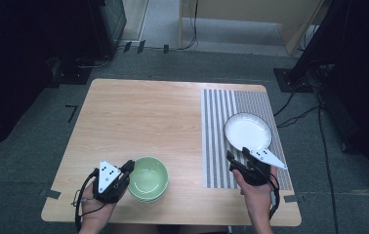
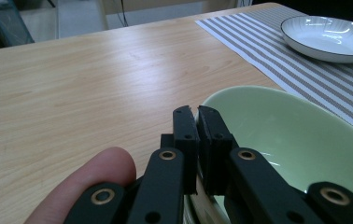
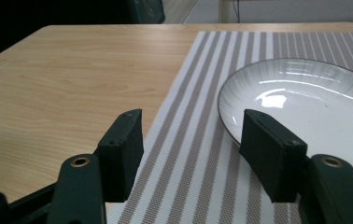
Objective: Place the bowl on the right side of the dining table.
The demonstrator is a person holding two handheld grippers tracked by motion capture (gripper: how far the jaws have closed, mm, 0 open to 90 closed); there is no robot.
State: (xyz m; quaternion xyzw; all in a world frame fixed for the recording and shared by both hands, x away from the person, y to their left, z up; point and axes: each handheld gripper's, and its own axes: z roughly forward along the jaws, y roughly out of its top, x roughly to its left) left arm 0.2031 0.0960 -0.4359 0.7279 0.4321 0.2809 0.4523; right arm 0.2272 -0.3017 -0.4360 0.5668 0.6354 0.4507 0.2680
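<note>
Green bowl (image 1: 148, 179): sits near the front edge of the counter (image 1: 138, 112), left of the striped mat (image 1: 216, 141); from above it looks like more than one bowl nested, though I cannot tell for sure
Left gripper (image 1: 127, 168): clenched on the bowl's near rim; in the left gripper view the two jaws stand almost together with the thin rim (image 2: 198, 122) pinched between them; a fingertip (image 2: 101, 175) of the holding hand shows beside the linkage
White plate (image 1: 247, 132): rests on the striped mat at the right side of the counter, well apart from the bowl
Right gripper (image 1: 236, 157): released; its jaws stand apart with nothing between them, hovering over the mat just beside the plate's near rim (image 3: 230, 126); one jaw is over the mat, the other over the plate's edge
Step in hand: judged as one hand securing the bowl while the other lines up on the plate
Risk, bowl: the grip is on a thin, glazed lip at one side only; lifting from there could let the bowl swing or slip out; if bowls are nested, the lower one may stay behind or drop
Risk, plate: a shallow, glossy rim gives little to bite; closing too high could skid off, push the plate across the mat, or drag the mat itself
Risk, edge: the bowl is close to the counter's front edge; a tug toward the person could tip it off
</note>
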